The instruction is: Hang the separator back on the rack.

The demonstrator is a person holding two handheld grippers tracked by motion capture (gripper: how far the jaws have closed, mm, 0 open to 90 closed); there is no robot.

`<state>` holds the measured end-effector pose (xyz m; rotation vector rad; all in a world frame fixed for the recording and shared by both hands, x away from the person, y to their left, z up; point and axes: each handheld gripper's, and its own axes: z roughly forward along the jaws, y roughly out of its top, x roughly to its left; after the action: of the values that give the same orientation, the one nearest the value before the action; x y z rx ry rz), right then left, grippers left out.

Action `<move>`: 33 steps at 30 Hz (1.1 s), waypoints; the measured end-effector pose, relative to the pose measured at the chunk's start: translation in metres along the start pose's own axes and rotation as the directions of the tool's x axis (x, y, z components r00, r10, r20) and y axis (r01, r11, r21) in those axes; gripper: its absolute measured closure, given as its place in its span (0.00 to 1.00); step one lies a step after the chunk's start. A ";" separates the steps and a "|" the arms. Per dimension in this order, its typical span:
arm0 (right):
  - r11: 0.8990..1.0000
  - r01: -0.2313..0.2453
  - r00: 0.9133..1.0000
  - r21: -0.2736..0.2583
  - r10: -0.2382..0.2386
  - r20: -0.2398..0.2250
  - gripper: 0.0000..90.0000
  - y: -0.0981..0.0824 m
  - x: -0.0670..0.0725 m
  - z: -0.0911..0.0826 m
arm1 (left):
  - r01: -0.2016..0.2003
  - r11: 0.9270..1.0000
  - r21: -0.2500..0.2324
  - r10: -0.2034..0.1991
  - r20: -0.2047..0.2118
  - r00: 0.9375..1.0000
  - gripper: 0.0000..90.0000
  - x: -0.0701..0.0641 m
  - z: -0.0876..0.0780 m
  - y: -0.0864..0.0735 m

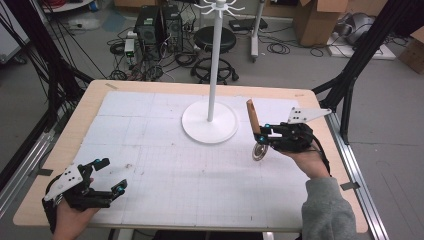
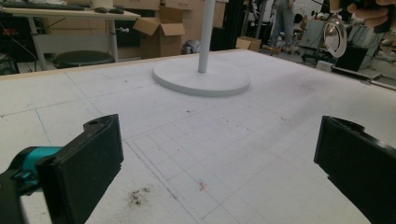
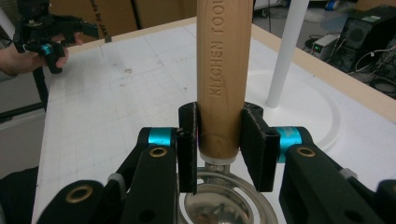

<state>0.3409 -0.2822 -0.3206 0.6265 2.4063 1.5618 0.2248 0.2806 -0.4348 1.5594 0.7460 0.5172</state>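
One tool, the right tool, is clamped on a wooden-handled strainer at right of centre, probably bound for a hook on the white stand, while the left tool waits apart at lower left.

The wooden handle carries letters pressed into the wood, running along its length. In the right gripper view they read "KITCHEN TOOL", and the last letter is cut by the top edge of the picture, so more letters may follow.

On the brown cardboard box behind the table there is dark print near the upper edge of the same view. Only a piece like "ds by JAY" can be read; the rest is hidden or too blurred to tell.
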 end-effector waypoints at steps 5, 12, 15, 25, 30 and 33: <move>1.000 -0.002 1.000 -0.018 0.002 0.004 0.77 0.004 -0.002 -0.002 | 0.000 1.000 0.000 0.000 -0.001 1.000 0.02 0.000 -0.001 0.000; 0.999 -0.007 1.000 -0.032 0.008 0.010 0.77 0.011 -0.004 -0.005 | 0.005 1.000 0.000 -0.005 -0.003 1.000 0.02 0.000 -0.002 -0.001; 0.999 -0.006 1.000 -0.040 0.007 0.012 0.77 0.014 -0.005 -0.006 | 0.004 1.000 0.001 -0.004 -0.004 1.000 0.02 0.001 -0.002 -0.001; 0.998 -0.006 1.000 -0.062 0.008 0.021 0.77 0.025 -0.008 -0.006 | 0.007 1.000 -0.001 -0.007 -0.005 1.000 0.02 0.002 -0.003 -0.001; 0.997 -0.005 1.000 -0.071 0.006 0.020 0.77 0.031 -0.009 -0.006 | 0.008 1.000 -0.002 -0.008 -0.001 1.000 0.02 0.002 -0.002 -0.001; 0.997 -0.008 1.000 -0.082 0.009 0.019 0.77 0.034 -0.010 -0.005 | 0.008 1.000 -0.001 -0.008 -0.001 1.000 0.02 0.002 -0.001 -0.001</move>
<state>0.3559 -0.2790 -0.2884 0.6336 2.3153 1.6404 0.2249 0.2828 -0.4356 1.5544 0.7523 0.5125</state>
